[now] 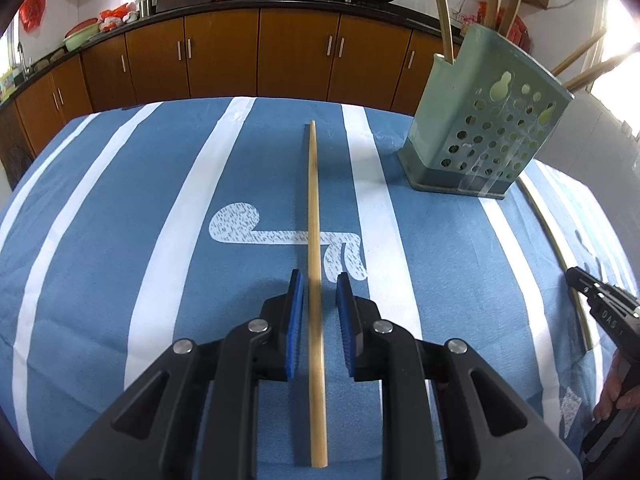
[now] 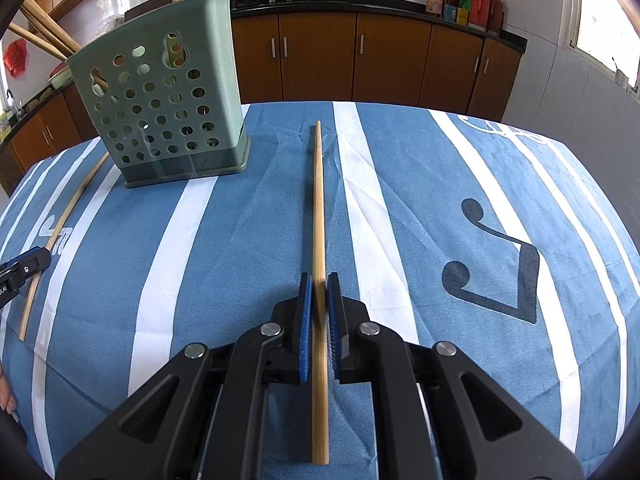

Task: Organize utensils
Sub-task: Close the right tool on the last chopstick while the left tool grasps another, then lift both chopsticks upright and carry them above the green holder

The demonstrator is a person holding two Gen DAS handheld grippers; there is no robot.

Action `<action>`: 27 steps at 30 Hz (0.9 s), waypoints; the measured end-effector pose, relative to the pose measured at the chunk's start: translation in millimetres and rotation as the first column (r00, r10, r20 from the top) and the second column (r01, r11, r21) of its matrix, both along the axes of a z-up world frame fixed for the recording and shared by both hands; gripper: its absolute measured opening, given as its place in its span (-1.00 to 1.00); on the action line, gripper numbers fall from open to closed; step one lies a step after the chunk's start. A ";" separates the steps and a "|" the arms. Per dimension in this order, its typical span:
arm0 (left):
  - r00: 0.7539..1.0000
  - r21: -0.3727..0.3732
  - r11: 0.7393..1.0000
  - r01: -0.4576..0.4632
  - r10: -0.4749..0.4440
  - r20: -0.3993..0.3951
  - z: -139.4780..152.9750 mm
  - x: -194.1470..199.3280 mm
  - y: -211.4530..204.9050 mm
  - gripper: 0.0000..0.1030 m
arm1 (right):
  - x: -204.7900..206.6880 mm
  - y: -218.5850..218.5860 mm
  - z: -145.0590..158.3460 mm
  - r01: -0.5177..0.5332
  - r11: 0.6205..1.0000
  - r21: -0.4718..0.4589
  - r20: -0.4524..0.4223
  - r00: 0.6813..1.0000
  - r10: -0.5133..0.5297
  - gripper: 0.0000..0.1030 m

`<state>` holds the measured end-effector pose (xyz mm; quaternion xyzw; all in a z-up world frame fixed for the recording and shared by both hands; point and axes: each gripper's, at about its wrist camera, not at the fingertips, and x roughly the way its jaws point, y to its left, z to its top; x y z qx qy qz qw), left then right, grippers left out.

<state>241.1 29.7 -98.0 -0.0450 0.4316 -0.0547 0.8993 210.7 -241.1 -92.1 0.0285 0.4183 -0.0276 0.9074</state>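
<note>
A wooden chopstick (image 1: 314,216) lies on the blue striped cloth between the pads of my left gripper (image 1: 319,278), which is open around it with gaps on both sides. My right gripper (image 2: 319,278) is shut on a second wooden chopstick (image 2: 318,208) that points away from me. A green perforated utensil holder (image 1: 486,120) stands at the right of the left wrist view and at the upper left of the right wrist view (image 2: 160,104), with several chopsticks standing in it.
The table is covered by a blue cloth with white stripes (image 1: 160,220). Each gripper shows at the edge of the other's view, the right gripper (image 1: 600,304) and the left gripper (image 2: 20,272). Brown kitchen cabinets (image 1: 280,56) stand behind the table.
</note>
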 end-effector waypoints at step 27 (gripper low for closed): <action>1.000 0.060 0.998 -0.003 0.001 0.022 25.8 -42.2 -1.2 -0.85 | -43.3 -21.5 31.8 0.004 0.992 0.123 0.120 0.993 -0.019 -0.85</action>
